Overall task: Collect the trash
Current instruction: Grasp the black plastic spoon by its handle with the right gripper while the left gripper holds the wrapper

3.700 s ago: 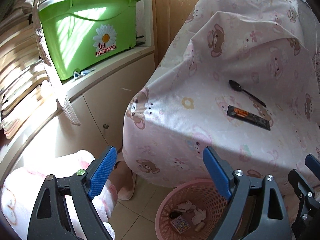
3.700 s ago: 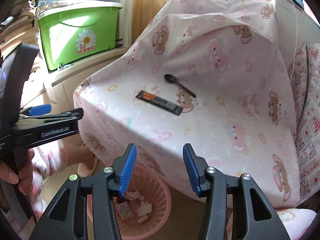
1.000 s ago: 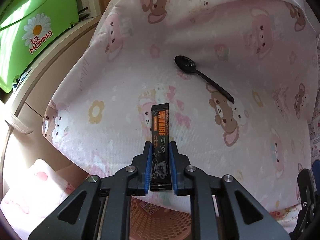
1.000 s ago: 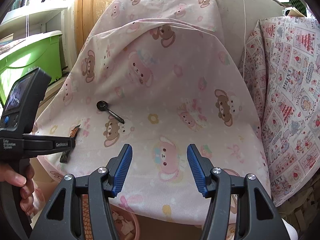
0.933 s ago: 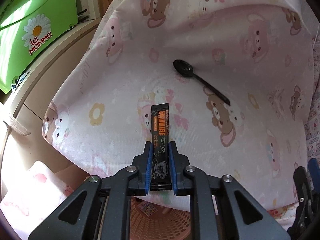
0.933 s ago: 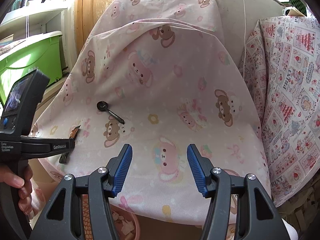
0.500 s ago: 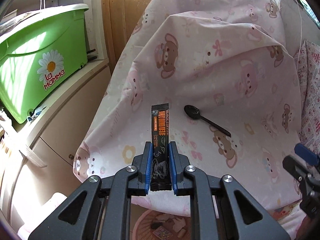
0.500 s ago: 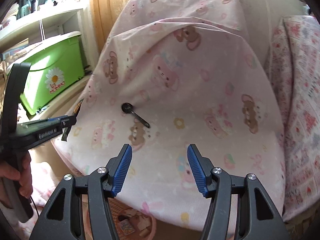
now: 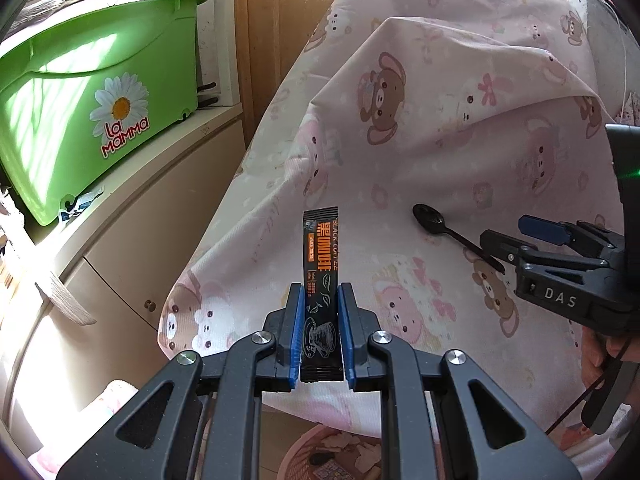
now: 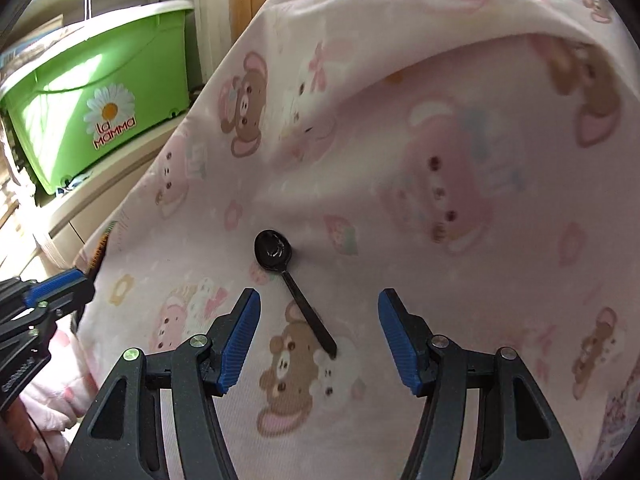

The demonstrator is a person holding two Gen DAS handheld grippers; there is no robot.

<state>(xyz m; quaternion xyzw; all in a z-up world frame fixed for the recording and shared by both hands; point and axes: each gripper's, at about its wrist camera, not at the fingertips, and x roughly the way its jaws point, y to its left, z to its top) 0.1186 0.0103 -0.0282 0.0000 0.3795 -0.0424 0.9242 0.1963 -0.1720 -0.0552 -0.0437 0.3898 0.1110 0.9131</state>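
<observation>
Coffee sachet (image 9: pixel 321 280), black, printed "BLACK COFFEE": clamped by its lower part in the left gripper (image 9: pixel 321 312), pads pressed on both long edges, upper part standing free above the tips, off the pink bear-print cover (image 9: pixel 460 152). Risk, judged: thin slick film held edge-on may bow or slide out if the hand swings sharply toward the bin. Pink basket (image 9: pixel 304 452): on the floor below the cover's front edge, partly hidden behind the left gripper, paper scraps already inside; only a slice of its mouth shows, so a release made too far forward could land the sachet on the cover or the floor. Black plastic spoon (image 10: pixel 286 276): lying flat on the cover, bowl toward the far side, handle running back between the fingers of the right gripper (image 10: pixel 318 336). Right gripper: jaws opening, nothing pressed between them, pads well clear of the handle on both sides. Risk, judged: a thin handle flat on soft cloth gives the tips little to catch; closing too high skates over it, closing too low pinches fabric and drags the cover. Green bin marked "la MaMMa" (image 9: pixel 96 92): on the side cabinet, well apart, uninvolved.
</observation>
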